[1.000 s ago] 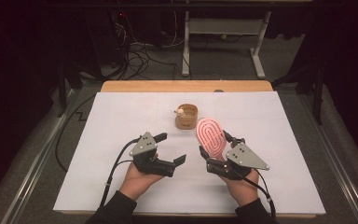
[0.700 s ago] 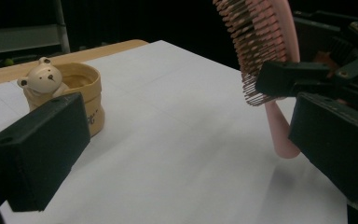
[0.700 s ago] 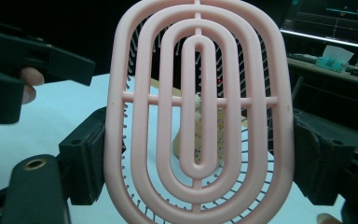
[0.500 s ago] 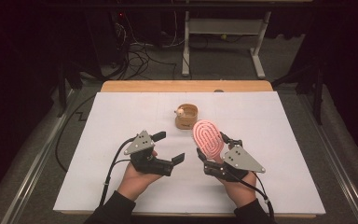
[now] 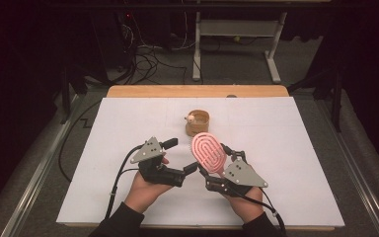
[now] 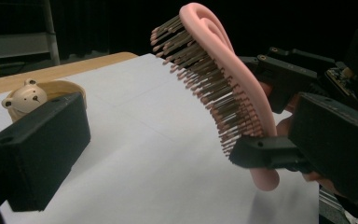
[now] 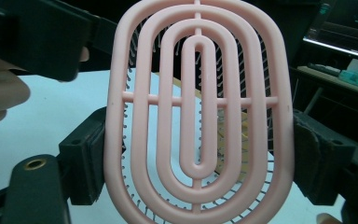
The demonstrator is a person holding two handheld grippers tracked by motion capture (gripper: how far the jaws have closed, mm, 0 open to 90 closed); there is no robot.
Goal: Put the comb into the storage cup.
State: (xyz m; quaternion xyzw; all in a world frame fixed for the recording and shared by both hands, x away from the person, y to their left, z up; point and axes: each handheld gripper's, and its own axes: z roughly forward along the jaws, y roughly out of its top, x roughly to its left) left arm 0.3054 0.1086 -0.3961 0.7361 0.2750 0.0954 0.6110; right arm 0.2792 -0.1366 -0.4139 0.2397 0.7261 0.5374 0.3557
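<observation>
1. At the left of the high view, the left gripper [image 5: 179,160] rests low over the white table cover [image 5: 286,128], its jaws spread wide with nothing between them. In its own view one black jaw sits low at the left and the far jaw runs off the right edge.
2. Beyond it, near the middle of the table, stands a small wooden cup [image 5: 198,122] with a little bear figure [image 6: 24,97] on its rim. It is apart from both grippers.
3. Just right of centre, the pink hairbrush [image 5: 208,152] is held off the table, head up and tilted. The bristles [image 6: 205,88] face the left gripper.
4. The right gripper [image 5: 216,164] clamps the brush by the two long edges of its oval head, as its own view shows: pads [image 7: 87,154] press on either side, jaws standing fairly wide.
5. The step in hand looks like a handover or a turn of the brush. To do it well, the left gripper should close on the handle end [image 6: 266,179] or the solid rim, not on the bristles, and the right should hold firm until that second grip is sure.
6. Hard to make out: the handle is mostly hidden behind the right gripper's jaw, so its length is unclear. What the cup holds inside cannot be told. The room beyond the table is too dark to read.
</observation>
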